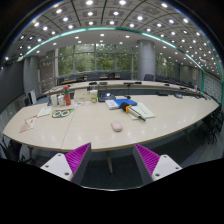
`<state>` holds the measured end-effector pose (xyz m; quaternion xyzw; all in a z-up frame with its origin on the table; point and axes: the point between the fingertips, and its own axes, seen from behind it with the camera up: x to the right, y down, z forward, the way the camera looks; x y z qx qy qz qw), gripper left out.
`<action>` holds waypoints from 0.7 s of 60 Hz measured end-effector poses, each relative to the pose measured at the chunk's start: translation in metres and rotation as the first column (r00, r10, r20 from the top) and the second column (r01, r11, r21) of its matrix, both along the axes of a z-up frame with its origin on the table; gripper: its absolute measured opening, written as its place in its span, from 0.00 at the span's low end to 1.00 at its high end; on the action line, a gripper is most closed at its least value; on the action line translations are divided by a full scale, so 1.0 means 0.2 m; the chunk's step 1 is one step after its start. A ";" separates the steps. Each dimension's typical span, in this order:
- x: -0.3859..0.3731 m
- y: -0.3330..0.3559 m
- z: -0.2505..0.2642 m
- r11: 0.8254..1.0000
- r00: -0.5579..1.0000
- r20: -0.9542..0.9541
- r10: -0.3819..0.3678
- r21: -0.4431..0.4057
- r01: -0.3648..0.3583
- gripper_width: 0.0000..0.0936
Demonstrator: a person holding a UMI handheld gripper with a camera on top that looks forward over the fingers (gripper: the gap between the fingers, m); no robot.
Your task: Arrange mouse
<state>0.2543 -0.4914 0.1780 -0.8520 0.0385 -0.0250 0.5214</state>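
Note:
A small pale pink mouse (117, 126) lies on the long beige table (90, 132), near its front edge and well beyond my fingers. My gripper (111, 162) is open and empty, held off the table in front of its near edge. The two fingers with magenta pads (77, 157) stand wide apart, and the mouse lies ahead of the gap between them.
A green-and-white mat (62, 113) lies to the left of the mouse. Books and blue and yellow items (125, 103) lie at the far middle. Bottles and small items (62, 98) stand at the far left. Chairs ring the table; dark floor lies below.

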 end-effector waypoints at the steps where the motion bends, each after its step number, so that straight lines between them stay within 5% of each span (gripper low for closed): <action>1: 0.00 0.00 0.00 1.000 1.000 -0.001 -0.003 -0.004 0.003 0.91; 22: 0.15 0.26 -0.35 0.996 0.999 0.023 -0.030 -0.081 0.031 0.91; 42: 0.25 1.03 -0.69 0.986 0.997 0.013 0.082 -0.146 -0.080 0.91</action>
